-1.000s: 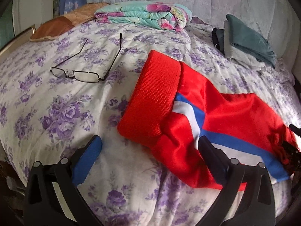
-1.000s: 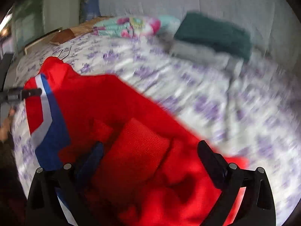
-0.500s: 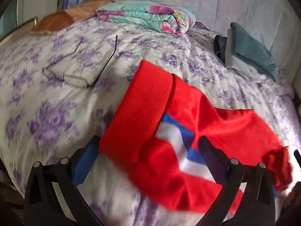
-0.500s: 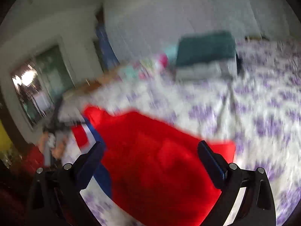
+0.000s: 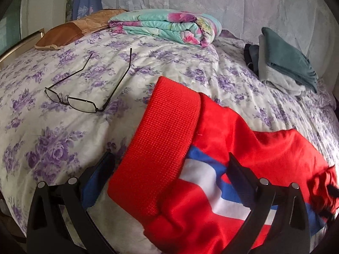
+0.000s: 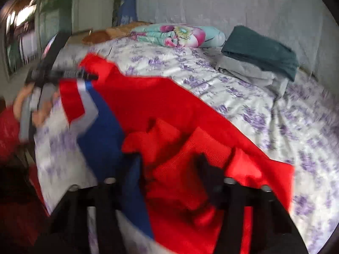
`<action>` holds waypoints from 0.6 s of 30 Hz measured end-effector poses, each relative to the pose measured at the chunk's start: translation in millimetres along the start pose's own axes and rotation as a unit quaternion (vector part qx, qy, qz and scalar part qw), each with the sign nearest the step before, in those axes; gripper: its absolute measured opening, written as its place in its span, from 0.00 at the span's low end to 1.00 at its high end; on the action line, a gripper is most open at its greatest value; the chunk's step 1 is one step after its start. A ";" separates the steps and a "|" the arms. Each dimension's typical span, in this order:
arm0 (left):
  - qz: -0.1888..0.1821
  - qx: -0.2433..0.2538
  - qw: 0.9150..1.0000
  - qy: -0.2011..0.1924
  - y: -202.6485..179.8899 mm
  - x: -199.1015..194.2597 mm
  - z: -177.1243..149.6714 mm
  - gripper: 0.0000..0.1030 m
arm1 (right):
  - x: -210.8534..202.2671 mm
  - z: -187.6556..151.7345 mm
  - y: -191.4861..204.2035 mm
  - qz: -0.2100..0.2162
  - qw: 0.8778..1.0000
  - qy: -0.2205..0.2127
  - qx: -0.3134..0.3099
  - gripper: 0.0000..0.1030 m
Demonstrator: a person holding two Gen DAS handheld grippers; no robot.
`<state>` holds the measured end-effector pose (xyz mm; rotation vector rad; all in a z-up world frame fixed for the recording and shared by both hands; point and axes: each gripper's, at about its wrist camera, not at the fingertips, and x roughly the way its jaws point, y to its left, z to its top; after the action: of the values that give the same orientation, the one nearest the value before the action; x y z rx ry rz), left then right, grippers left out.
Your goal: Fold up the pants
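Bed [image 5: 63, 148]: white quilted cover printed with purple flowers, fills both views.

Pants [image 5: 243, 139]: bright red fleece with a blue-and-white stripe and a wide ribbed red waistband [image 5: 161, 148]. They lie spread over the lower centre and lower right of the left wrist view; in the right wrist view [image 6: 165, 103] they run from upper left to lower right.

Left gripper [image 5: 169, 169]: black two-finger tool, blue pad on one finger, bottom of its frame. Jaws stand wide apart, one finger on each side of the waistband end, pads not pressing the cloth.

Right gripper [image 6: 167, 165]: bottom centre of its blurred frame. Jaws closing, with bunched red fabric between them; whether the pads already press it, cannot tell.

Eyeglasses [image 5: 84, 93]: thin dark wire frame, arms unfolded, on the cover at left of the left wrist view, apart from the pants.

Folded floral quilt [image 5: 165, 27]: turquoise and pink, top centre.

Brown cushion [image 5: 70, 31]: upper left.

Folded teal and grey cloths [image 5: 284, 63]: stacked, upper right.
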<state>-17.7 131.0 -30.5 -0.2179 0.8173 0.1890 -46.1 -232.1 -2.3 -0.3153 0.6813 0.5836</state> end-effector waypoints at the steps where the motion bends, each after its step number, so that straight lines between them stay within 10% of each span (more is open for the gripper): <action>1: 0.002 0.006 1.000 0.004 -1.2 0.5 0.5 0.96 | -1.8 8.9 -4.2 0.017 1.000 -0.012 0.022 0.26; 5: -0.015 -0.002 1.000 0.013 -0.4 -3.7 1.3 0.96 | 9.3 26.0 6.4 0.044 0.998 -0.011 0.032 0.19; 10: -0.050 -0.018 0.998 0.028 4.2 -13.6 -0.1 0.96 | 14.3 20.6 16.0 0.070 0.997 0.003 0.024 0.46; 11: -0.053 -0.018 0.998 0.032 5.0 -14.0 -0.7 0.96 | -1.7 20.9 10.6 0.075 0.996 -0.022 0.034 0.66; 12: -0.053 -0.016 0.998 0.034 4.9 -13.2 -0.9 0.96 | -24.3 19.1 0.1 0.055 0.996 -0.057 0.047 0.93; 15: -0.038 -0.005 0.999 0.033 2.4 -6.1 0.4 0.96 | -55.3 6.6 -26.3 -0.045 0.993 -0.093 0.060 0.97; 18: -0.015 0.001 1.000 0.017 -3.2 2.3 3.3 0.96 | -45.8 -18.9 -60.5 -0.151 0.985 -0.037 0.070 0.97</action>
<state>-13.0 129.0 -29.6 -0.2322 0.8478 0.1556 -48.0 -307.1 19.5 -0.2570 0.5856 0.2557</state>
